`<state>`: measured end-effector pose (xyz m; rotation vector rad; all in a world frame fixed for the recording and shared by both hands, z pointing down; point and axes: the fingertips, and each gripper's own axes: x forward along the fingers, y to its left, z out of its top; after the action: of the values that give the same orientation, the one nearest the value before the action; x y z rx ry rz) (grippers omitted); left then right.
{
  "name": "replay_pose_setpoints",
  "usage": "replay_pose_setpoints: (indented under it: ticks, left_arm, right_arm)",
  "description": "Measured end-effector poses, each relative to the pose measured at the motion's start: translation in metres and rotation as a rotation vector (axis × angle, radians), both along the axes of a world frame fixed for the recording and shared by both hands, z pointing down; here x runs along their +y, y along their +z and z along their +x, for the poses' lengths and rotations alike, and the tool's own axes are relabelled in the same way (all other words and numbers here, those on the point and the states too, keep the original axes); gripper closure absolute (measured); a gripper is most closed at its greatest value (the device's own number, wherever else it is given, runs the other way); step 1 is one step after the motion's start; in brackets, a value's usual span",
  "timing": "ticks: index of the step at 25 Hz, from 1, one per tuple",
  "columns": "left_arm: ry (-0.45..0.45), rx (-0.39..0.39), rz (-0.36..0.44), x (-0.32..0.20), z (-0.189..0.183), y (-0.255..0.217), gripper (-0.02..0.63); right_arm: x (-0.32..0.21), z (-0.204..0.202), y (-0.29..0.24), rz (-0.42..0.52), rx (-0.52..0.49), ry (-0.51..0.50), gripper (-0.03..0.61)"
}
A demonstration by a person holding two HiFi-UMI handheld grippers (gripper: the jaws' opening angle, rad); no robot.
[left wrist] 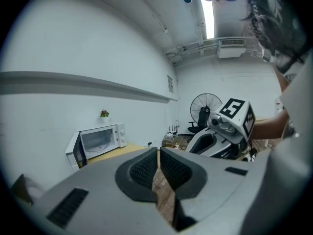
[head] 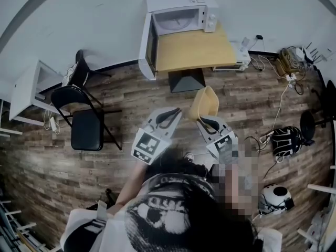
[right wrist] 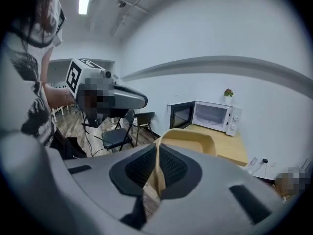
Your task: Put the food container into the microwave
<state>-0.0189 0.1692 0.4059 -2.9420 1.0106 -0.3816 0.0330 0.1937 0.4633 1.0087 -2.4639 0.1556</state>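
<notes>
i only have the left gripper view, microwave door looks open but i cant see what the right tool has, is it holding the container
Observer: Yes. The right gripper view shows the right tool shut on the wall of the tan food container.
Operator: is it over the table yet
Observer: No. In the head view it hangs above the wood floor, short of the near edge of the table.
Operator: anything near our path
Observer: The head view shows a black folding chair off to the left, not in the straight line to the microwave.
</notes>
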Motion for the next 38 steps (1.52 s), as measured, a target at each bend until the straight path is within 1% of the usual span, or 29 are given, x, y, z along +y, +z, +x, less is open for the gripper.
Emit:
replay_pose_setpoints:
  ticks: [3,7,11,15,20,26,31,38]
  left_arm:
    - [0.0,-0.008,-0.013,0.005,0.01,0.005,0.598]
    - [-0.002,-0.023,-0.023,0.004,0.014,0.008,0.598]
    - [-0.003,-0.023,-0.029,-0.007,0.018,0.01,0.598]
    - [0.015,-0.021,-0.04,-0.025,0.025,0.016,0.598]
    - [0.048,-0.014,-0.059,-0.072,0.034,0.027,0.598]
    - [0.099,-0.009,-0.042,-0.149,0.048,0.018,0.598]
    - [0.12,0.004,-0.049,-0.213,0.043,0.014,0.598]
    - [0.158,0.026,-0.064,-0.272,0.035,0.016,0.598]
  right_arm:
    - [0.001,0.011,0.006,-0.014,-0.009,-0.001,0.549]
    - [-0.002,0.015,0.013,-0.022,-0.017,-0.008,0.549]
    - [-0.012,0.017,0.016,-0.031,-0.027,-0.009,0.548]
    - [-0.029,0.015,0.023,-0.046,-0.032,-0.014,0.548]
    - [-0.071,0.021,0.029,-0.054,-0.007,0.003,0.548]
    - [-0.151,0.039,0.018,-0.044,0.007,0.062,0.549]
    - [-0.217,0.036,0.014,-0.045,0.023,0.091,0.549]
    - [-0.279,0.025,0.019,-0.069,0.046,0.109,0.549]
